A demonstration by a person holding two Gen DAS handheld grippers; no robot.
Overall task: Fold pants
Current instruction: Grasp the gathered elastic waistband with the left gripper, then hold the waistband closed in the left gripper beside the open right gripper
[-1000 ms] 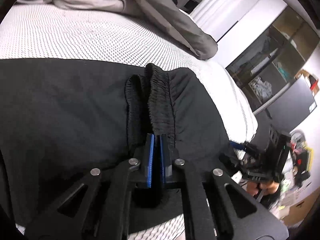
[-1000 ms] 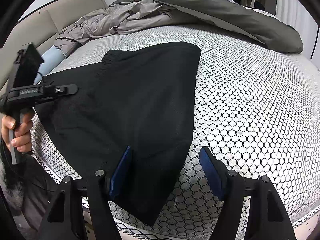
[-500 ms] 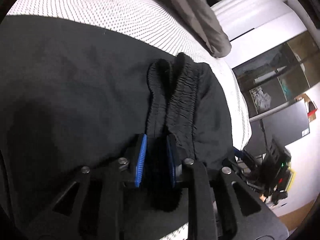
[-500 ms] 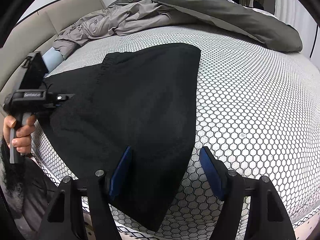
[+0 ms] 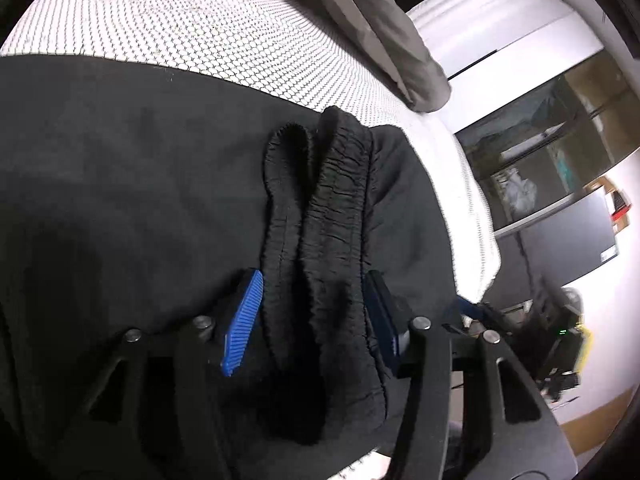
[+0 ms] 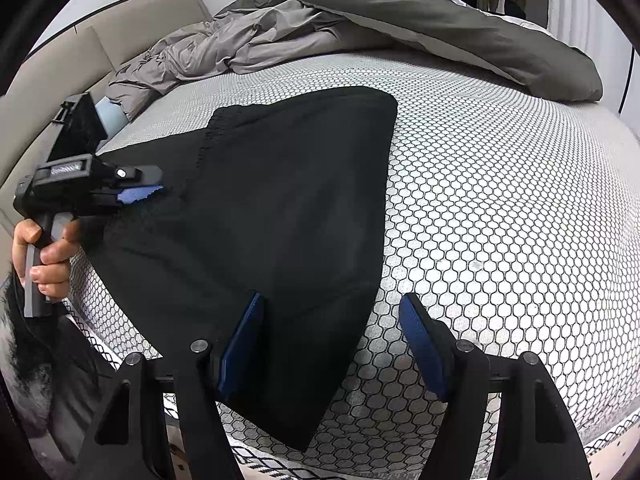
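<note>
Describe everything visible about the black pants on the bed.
The black pants lie folded flat on the honeycomb-patterned mattress, a soft matte fabric narrowing towards the bed's near edge. The gathered elastic waistband bunches up in ridges between the left gripper fingers, whose jaws have just been opening and no longer pinch it. The right gripper hangs open over the narrow end, one finger above the cloth.

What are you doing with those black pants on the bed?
A person is folding the black pants on the bed with two handheld grippers. The left gripper has just been opening, and the bunched waistband lies loose between its pads. The right gripper hovers open over the pants' near edge.
</note>
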